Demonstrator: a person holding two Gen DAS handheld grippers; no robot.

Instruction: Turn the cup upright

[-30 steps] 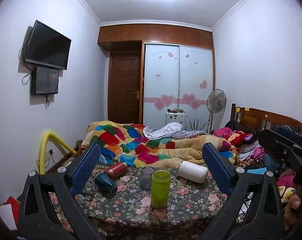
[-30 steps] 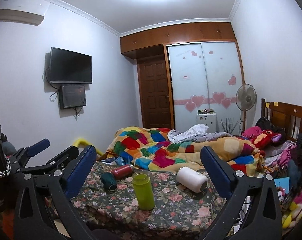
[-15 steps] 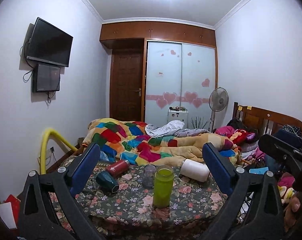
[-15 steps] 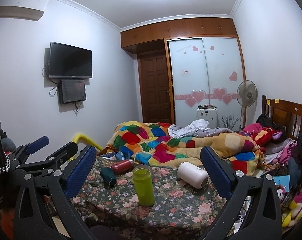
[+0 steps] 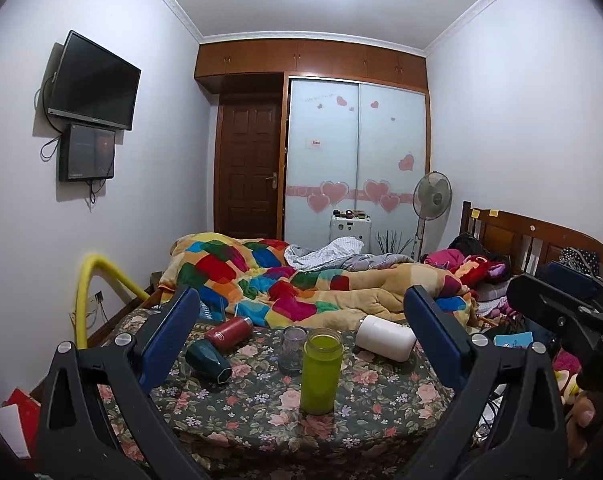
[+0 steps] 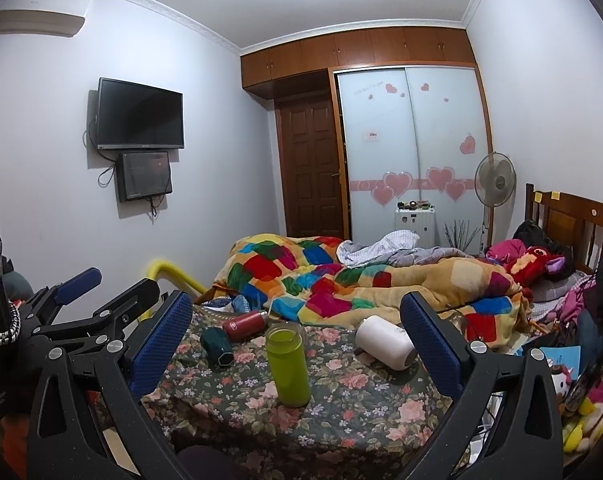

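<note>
left gripper (image 5: pixel 301 328) and right gripper (image 6: pixel 297 328) both hovered with jaws wide apart, holding nothing. white cup (image 5: pixel 386 337) lay on its side on the floral cloth (image 5: pixel 261 400), right of the upright green bottle (image 5: pixel 320 372).

Two cups (image 5: pixel 320 369) (image 5: pixel 291 346) upright, three (image 5: pixel 386 337) (image 5: pixel 208 358) (image 5: pixel 229 331) lying down.

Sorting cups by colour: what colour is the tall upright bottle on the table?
Lime green bottle, open-topped; clearest in the right wrist view.
</note>
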